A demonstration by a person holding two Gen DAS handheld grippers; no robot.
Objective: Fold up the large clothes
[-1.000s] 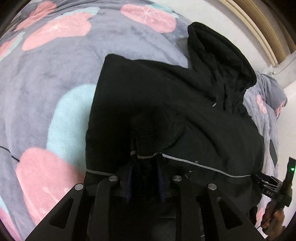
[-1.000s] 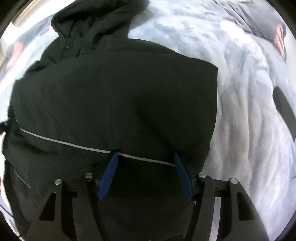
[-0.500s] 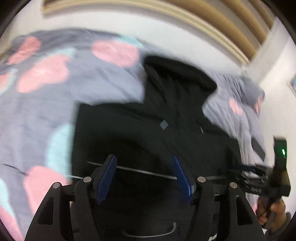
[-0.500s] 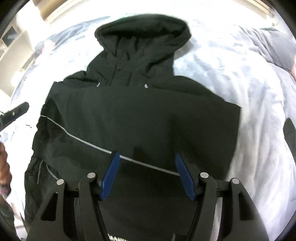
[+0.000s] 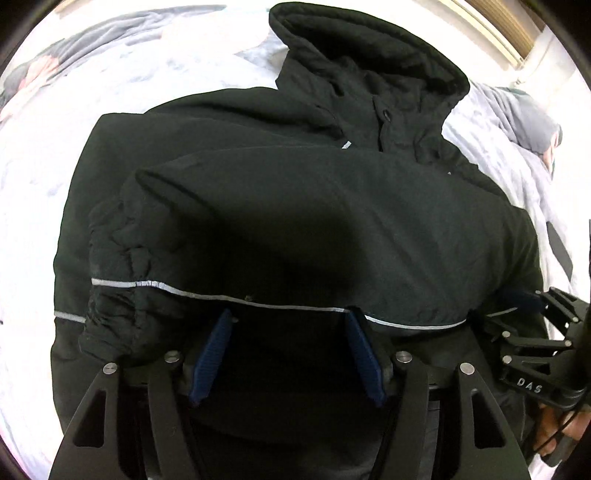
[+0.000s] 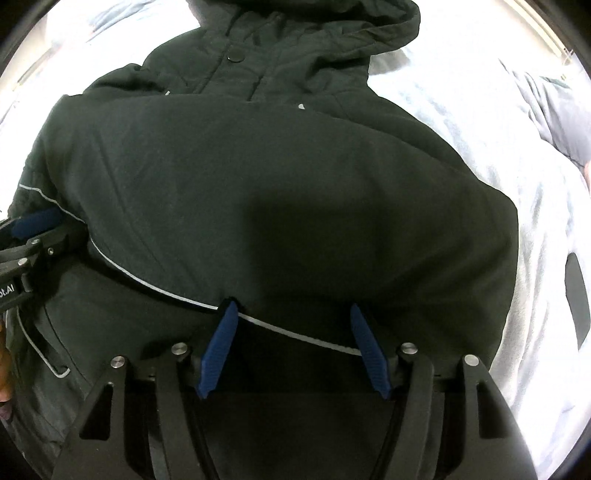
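Observation:
A black hooded jacket (image 5: 332, 206) with thin grey reflective piping lies on a bed, hood at the far end; a sleeve is folded across its chest. It fills the right wrist view (image 6: 280, 192) too. My left gripper (image 5: 290, 314) is open and empty, low over the jacket's near part, its blue pads (image 5: 214, 343) apart. My right gripper (image 6: 291, 308) is open and empty over the jacket's right part. The right gripper shows at the right edge of the left wrist view (image 5: 524, 301); the left one shows at the left edge of the right wrist view (image 6: 35, 221).
The jacket rests on a pale grey blanket (image 5: 55, 122) that looks washed out by light. A dark flat object (image 6: 577, 295) lies on the blanket to the right. A wooden headboard (image 5: 506, 26) stands beyond the hood.
My left gripper let go of the sleeve cuff and opened. Both grippers drew back and then came low over the jacket's near part again. The sleeve stays folded across the chest.

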